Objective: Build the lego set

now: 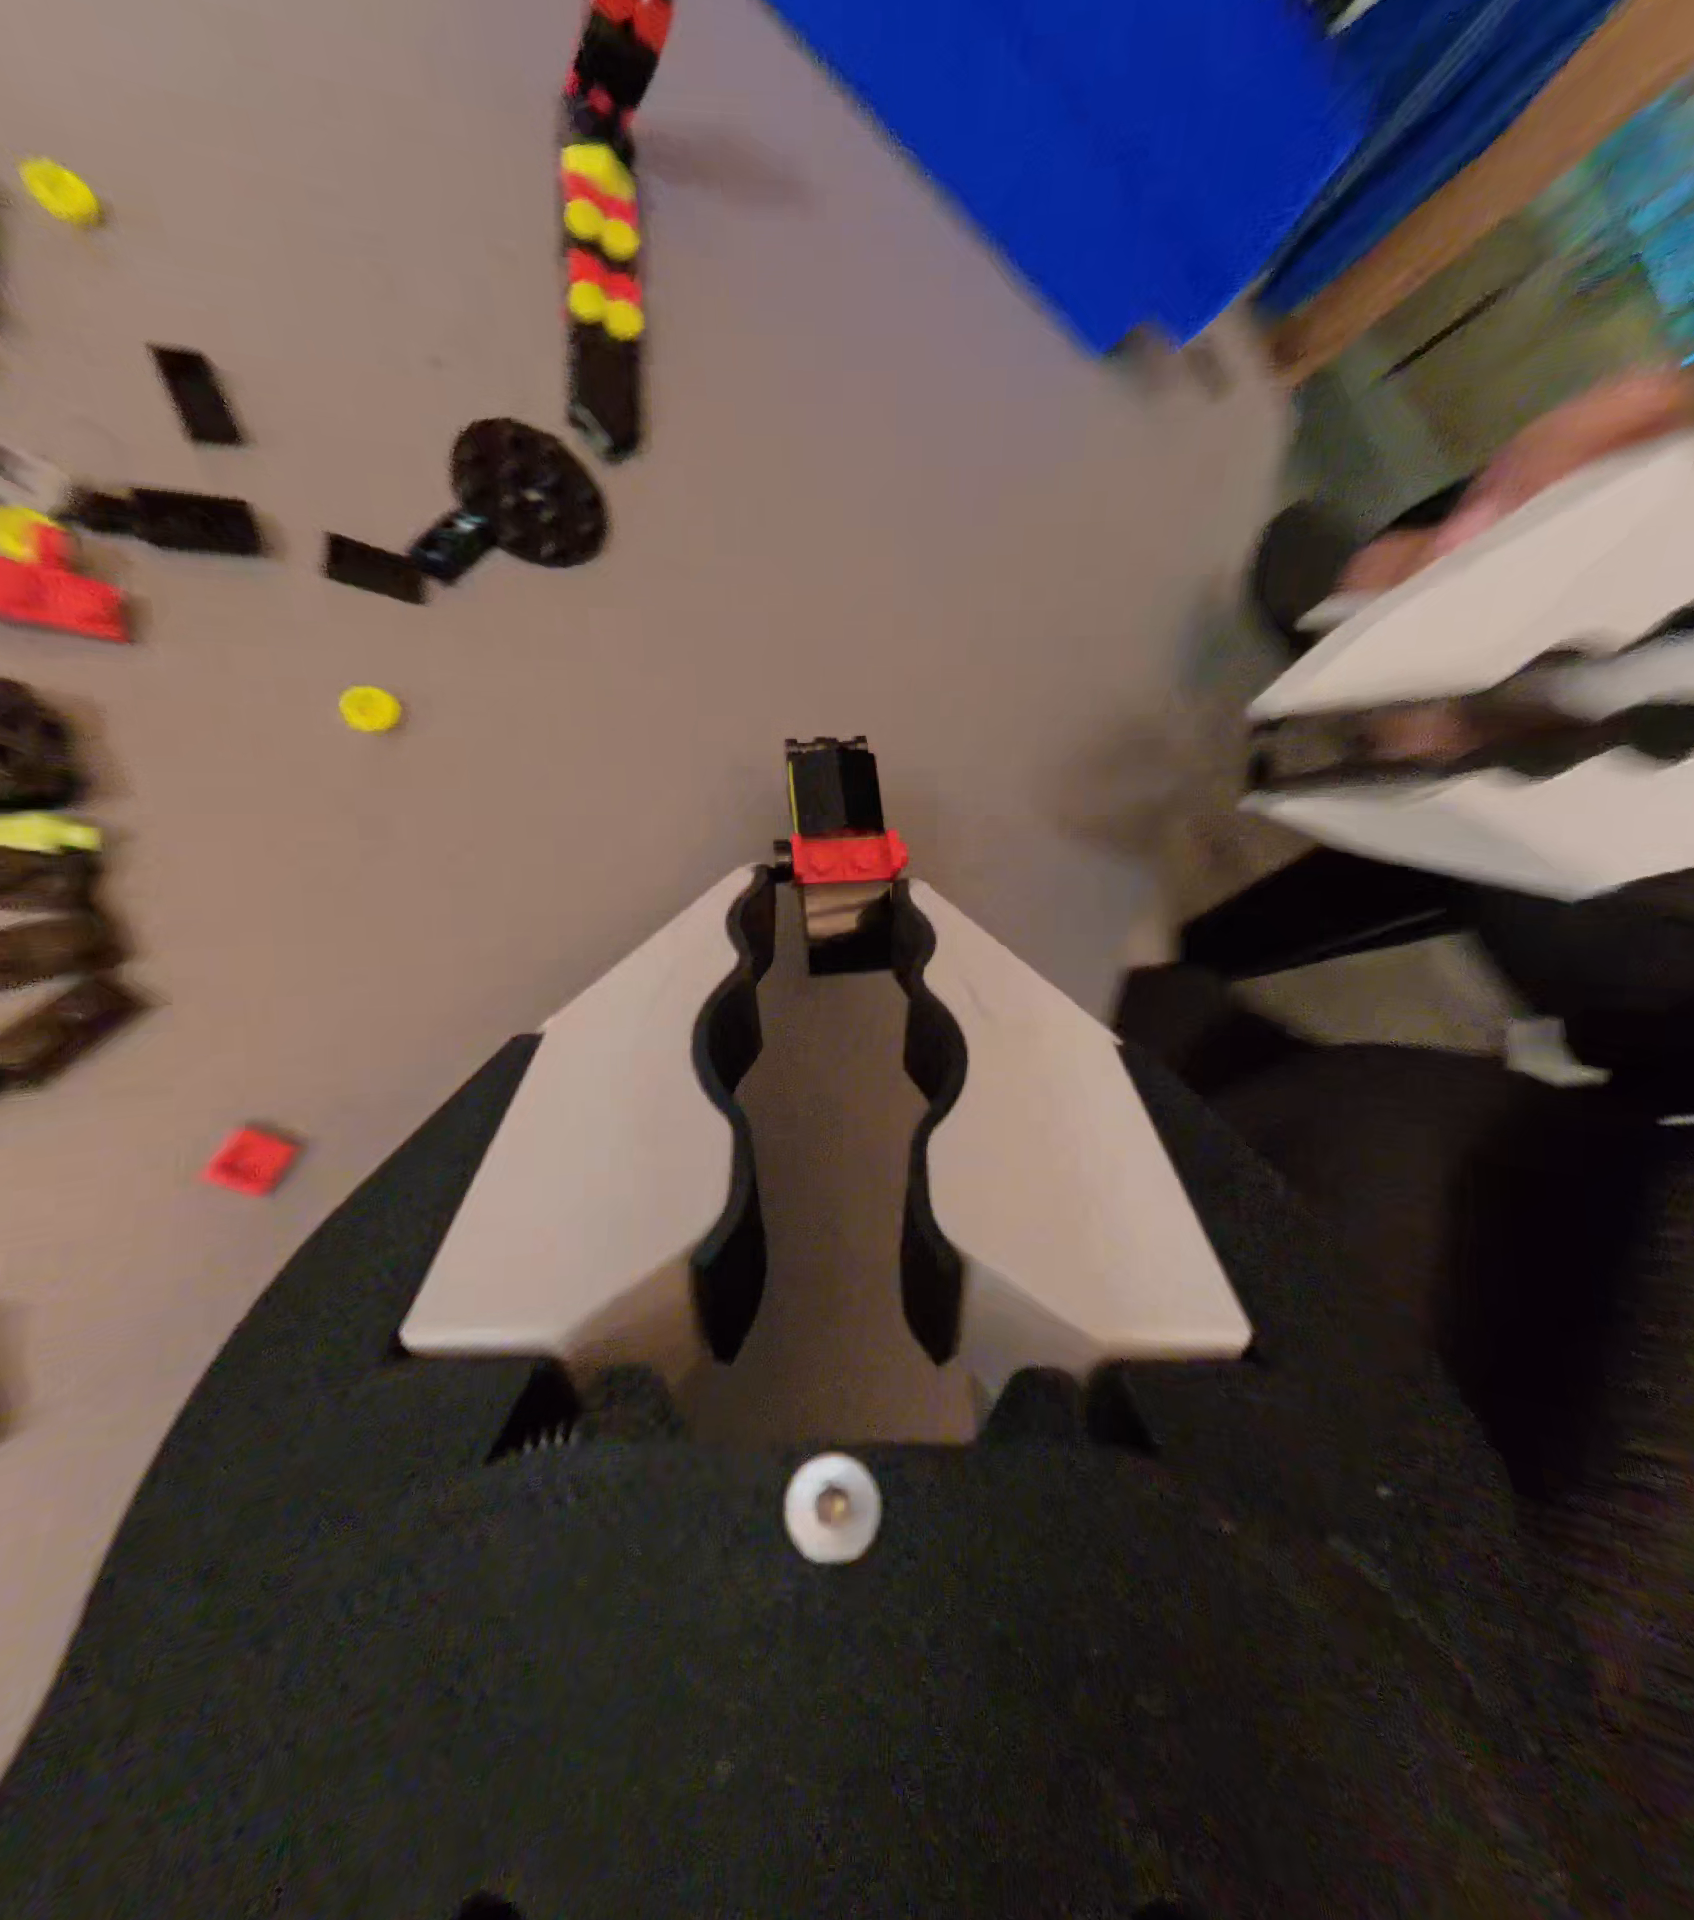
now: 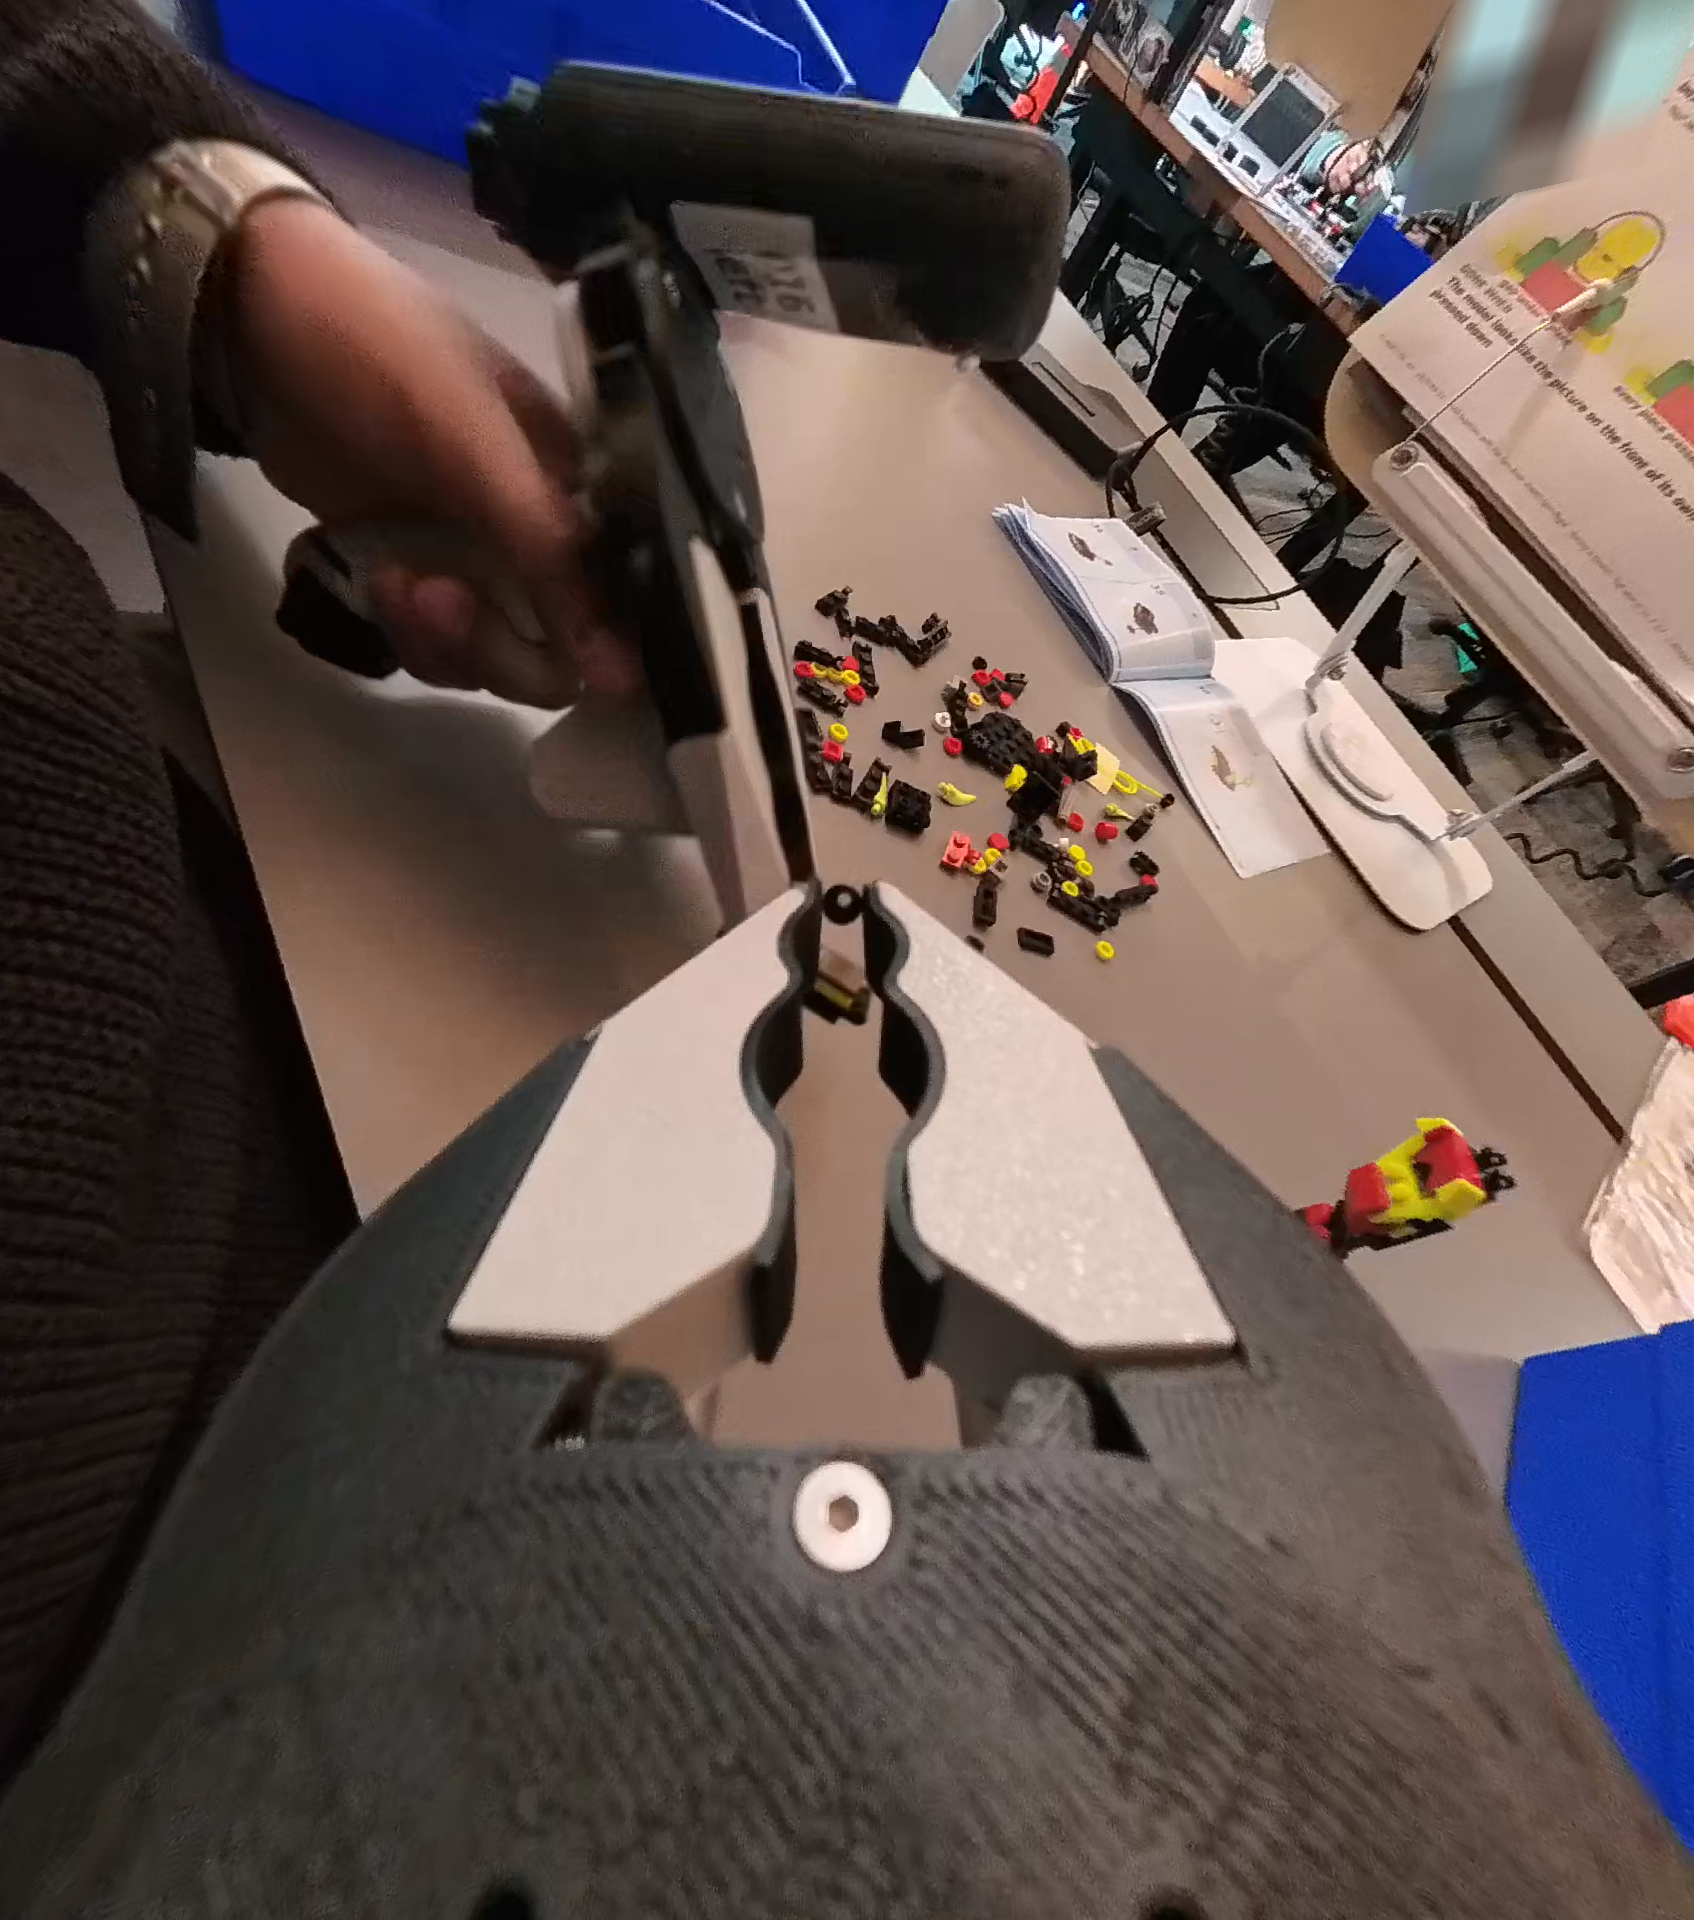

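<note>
A small black-and-red sub-assembly (image 1: pixel 838 821) is held clenched at the tips of the left gripper (image 1: pixel 835 883), its long axis running straight out along the fingers, lifted above the grey table (image 1: pixel 822 499). The right gripper (image 2: pixel 838 914) is closed on a small black ringed piece (image 2: pixel 841 902) and is seen just beside that sub-assembly, to its right. Joining is judged to depend on aligning these two parts; the loose bricks (image 2: pixel 988 769) lie well apart from the sub-assembly.

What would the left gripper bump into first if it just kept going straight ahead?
Likely bare table: past the left gripper and its small black-and-red lego piece nothing lies in line. Depth is unclear.
</note>
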Motion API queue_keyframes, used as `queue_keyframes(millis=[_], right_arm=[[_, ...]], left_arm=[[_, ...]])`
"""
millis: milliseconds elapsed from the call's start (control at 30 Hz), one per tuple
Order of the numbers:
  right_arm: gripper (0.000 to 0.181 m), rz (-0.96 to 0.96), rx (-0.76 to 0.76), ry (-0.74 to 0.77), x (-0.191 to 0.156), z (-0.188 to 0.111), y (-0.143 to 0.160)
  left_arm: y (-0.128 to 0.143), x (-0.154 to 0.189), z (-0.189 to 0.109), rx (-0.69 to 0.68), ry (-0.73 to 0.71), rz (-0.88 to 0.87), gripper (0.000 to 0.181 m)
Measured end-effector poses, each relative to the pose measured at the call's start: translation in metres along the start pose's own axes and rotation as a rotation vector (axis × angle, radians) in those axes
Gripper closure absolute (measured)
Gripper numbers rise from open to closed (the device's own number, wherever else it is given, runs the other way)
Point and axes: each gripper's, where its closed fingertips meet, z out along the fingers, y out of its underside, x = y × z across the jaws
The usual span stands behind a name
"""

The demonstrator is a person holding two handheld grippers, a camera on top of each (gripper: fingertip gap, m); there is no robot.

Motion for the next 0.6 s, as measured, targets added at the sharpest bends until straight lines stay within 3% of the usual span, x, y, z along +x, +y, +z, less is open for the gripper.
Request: queue_keyframes(millis=[33,167,600], right_arm=[[0.176,-0.002,-0.003,-0.002,-0.001,0.0,0.001],[0.176,-0.013,-0.011,0.001,-0.001,0.001,0.002],[0.176,-0.121,0.016,-0.117,-0.021,-0.004,0.002]], left_arm=[[-0.005,0.009,-0.003,0.023,0.097,-0.085,0.162],[-0.013,0.026,-0.012,0.062,0.287,-0.215,0.163],[-0.008,0.055,-0.017,0.025,0.417,-0.121,0.164]])
